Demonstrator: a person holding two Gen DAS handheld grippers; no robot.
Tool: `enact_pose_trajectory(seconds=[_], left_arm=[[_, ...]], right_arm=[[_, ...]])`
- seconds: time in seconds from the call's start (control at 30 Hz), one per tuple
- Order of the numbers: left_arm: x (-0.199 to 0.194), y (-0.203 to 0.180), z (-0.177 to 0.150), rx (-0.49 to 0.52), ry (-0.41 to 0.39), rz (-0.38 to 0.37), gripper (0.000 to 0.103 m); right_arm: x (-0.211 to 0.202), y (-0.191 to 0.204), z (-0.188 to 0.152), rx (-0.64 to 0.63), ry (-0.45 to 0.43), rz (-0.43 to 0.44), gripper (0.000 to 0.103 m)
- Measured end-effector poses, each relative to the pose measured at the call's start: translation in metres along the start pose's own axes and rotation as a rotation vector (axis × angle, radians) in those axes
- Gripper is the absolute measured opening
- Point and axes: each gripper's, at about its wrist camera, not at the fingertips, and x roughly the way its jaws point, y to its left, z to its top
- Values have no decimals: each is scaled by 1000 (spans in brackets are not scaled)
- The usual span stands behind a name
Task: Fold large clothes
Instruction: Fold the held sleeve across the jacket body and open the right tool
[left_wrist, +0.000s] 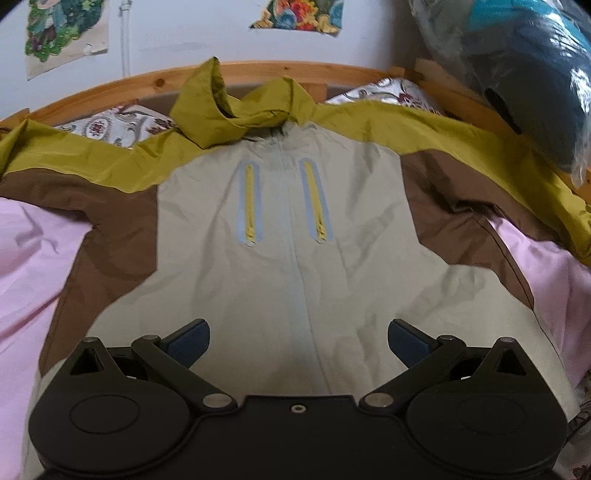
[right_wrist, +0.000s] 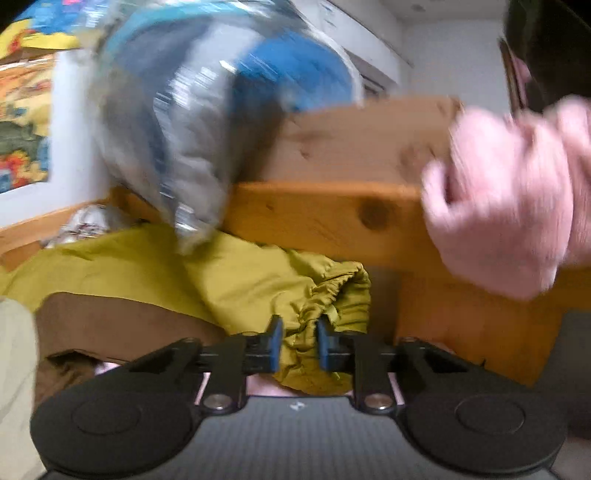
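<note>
Olive jacket cuff (right_wrist: 325, 295) pinched in right claw (right_wrist: 298, 345); left claw (left_wrist: 298, 341) spread wide above jacket front (left_wrist: 280, 240)

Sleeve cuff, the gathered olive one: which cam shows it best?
Right wrist view. The gathered cuff fills the centre, bunched between the pads of the right gripper, which is closed on it. The left wrist view shows the whole jacket spread flat under the open left gripper, but that sleeve runs off the right edge, cuff unseen.
</note>
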Motion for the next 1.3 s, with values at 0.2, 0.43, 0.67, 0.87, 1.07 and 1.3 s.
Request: enact_pose_trajectory(seconds=[0.2, 0.43, 0.67, 0.87, 1.07, 1.3], left_arm=[[-10, 26, 7, -43, -48, 10, 102], [-22, 76, 14, -138, -93, 90, 102], [-32, 135, 8, -255, -99, 212, 102], [-37, 159, -8, -283, -86, 249, 102], [-33, 160, -15, -260, -98, 219, 102], [-1, 154, -4, -180, -141, 156, 102]], right_arm=[[-67, 71, 22, -221, -195, 182, 6], [-123, 185, 21, -419, -309, 502, 5], [-172, 292, -4, -593, -287, 882, 5], [-184, 336, -21, -665, -130, 1208, 42], [-180, 321, -11, -586, -51, 1369, 81], [-104, 265, 20, -559, -56, 1121, 100]])
